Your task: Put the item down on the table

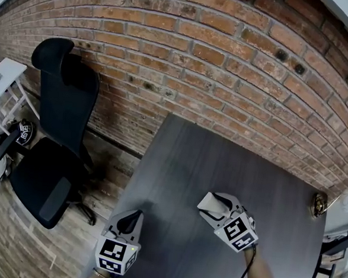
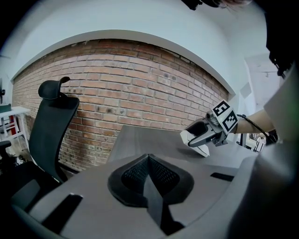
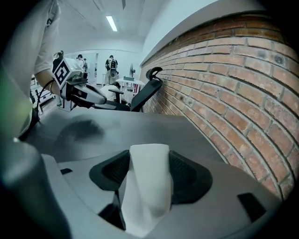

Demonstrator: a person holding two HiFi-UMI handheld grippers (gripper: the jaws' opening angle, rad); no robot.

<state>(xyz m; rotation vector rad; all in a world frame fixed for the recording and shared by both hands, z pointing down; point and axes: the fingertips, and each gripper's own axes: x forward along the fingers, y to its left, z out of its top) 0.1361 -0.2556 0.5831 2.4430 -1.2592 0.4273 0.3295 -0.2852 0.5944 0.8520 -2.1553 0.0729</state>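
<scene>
The chair stands left of the table, both before the wall.

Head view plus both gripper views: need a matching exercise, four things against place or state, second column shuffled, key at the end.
Things
1. left gripper
2. right gripper
3. black office chair
4. red brick wall

Places and states
A. beyond the far edge of the dark grey table
B. jaws shut on a white item
C. on the wooden floor, left of the table
D. jaws together, nothing between them

Pairs: 1-D, 2-B, 3-C, 4-A
</scene>
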